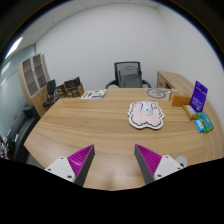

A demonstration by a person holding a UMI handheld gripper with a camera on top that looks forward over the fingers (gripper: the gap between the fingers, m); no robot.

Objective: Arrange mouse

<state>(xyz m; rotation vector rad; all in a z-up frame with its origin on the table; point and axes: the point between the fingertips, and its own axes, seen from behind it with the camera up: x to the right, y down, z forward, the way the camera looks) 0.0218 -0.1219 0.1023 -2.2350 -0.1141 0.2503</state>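
Note:
My gripper is open, its two purple pads wide apart above the near part of a large wooden table. Nothing is between the fingers. Beyond them, toward the far right of the table, lies a white irregular-shaped mat with a pinkish outline; a small light object sits on it, too small to tell if it is the mouse.
A purple box and a teal item stand at the table's right edge. Papers lie at the far edge. A black office chair stands behind the table, shelves at left, a wooden cabinet at right.

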